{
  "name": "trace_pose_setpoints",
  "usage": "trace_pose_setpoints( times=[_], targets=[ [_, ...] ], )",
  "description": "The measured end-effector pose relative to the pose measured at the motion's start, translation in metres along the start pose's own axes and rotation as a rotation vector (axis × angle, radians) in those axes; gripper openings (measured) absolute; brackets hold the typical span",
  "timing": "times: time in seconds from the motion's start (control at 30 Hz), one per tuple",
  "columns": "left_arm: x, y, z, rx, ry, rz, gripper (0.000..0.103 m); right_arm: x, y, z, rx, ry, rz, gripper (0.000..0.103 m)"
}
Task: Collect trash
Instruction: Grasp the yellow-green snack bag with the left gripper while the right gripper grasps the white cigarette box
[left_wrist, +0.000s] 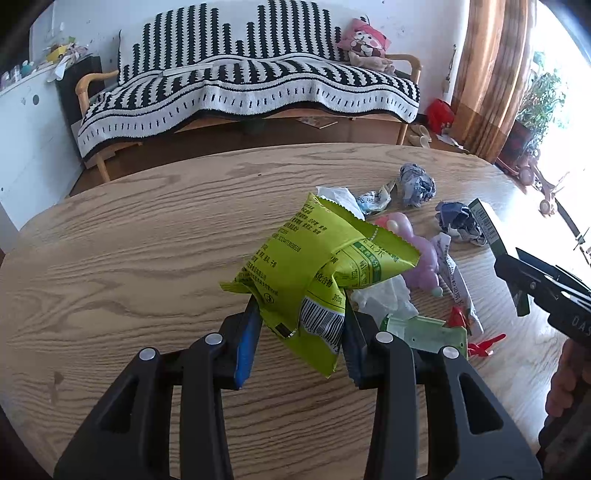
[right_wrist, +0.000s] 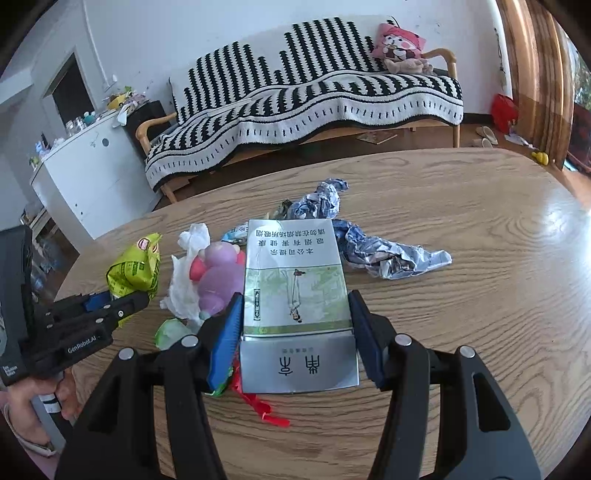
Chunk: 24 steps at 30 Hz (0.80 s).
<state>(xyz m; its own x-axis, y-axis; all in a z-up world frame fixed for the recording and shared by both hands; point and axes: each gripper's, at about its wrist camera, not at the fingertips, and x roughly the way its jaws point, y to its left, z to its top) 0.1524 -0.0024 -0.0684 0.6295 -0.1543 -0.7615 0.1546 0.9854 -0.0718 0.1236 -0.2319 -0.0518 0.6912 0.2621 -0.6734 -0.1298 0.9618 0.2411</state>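
My left gripper (left_wrist: 301, 332) is shut on a crumpled green snack bag (left_wrist: 314, 266) and holds it above the wooden table (left_wrist: 129, 258). My right gripper (right_wrist: 295, 328) is shut on a silver-green cigarette carton (right_wrist: 295, 280), held just over the trash pile. Each gripper shows in the other's view: the right gripper (left_wrist: 517, 280) at the right edge, the left gripper (right_wrist: 122, 306) with the green bag (right_wrist: 135, 269) at the left. Loose trash on the table: white tissue (right_wrist: 186, 258), blue-white crumpled wrappers (right_wrist: 384, 254), red scraps (right_wrist: 258, 406).
A purple and pink toy (right_wrist: 218, 277) lies among the trash. A sofa with a black-and-white striped blanket (left_wrist: 251, 85) stands behind the table. A white cabinet (right_wrist: 88, 173) is at the left, a curtain (left_wrist: 487, 74) at the right.
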Motion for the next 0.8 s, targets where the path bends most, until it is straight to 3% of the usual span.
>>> trace_pose_setpoints(
  times=[0.8],
  targets=[
    [-0.005, 0.012, 0.003, -0.039, -0.008, 0.001, 0.039, 0.020, 0.002, -0.004, -0.013, 0.079, -0.021, 0.056]
  ],
)
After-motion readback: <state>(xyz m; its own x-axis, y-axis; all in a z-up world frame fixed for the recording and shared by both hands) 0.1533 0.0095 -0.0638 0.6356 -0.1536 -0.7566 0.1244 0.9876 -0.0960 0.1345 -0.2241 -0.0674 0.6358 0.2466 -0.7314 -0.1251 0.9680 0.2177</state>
